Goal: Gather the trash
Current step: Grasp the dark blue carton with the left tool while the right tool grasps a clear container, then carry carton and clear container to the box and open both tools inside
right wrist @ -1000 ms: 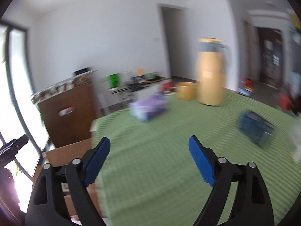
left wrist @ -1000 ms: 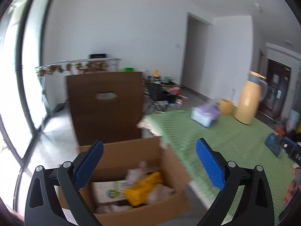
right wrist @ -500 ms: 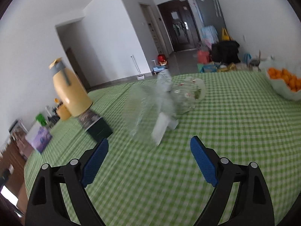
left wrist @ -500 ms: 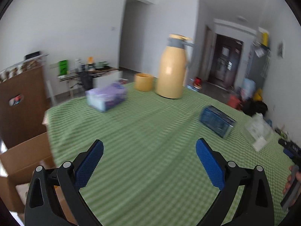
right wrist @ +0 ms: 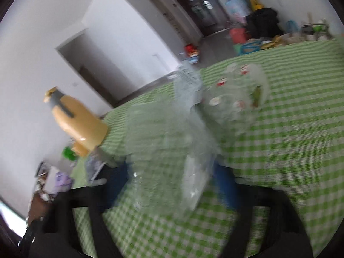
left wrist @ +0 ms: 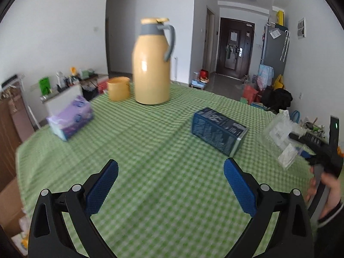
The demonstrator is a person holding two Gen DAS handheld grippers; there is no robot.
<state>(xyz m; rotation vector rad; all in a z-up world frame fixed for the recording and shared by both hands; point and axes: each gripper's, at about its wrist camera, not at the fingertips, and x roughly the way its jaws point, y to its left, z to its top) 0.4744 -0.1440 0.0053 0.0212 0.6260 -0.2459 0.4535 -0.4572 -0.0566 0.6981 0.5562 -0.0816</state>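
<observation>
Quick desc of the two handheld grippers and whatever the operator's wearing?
Left gripper: black plastic frame with cut-out arms and silver pivot bolts, two fingers faced with blue textured pads. Right gripper: same black frame and blue pads, blurred here. From the left wrist view its body carries a small green light. The hand on it shows a dark sleeve cuff. No cables visible.
</observation>
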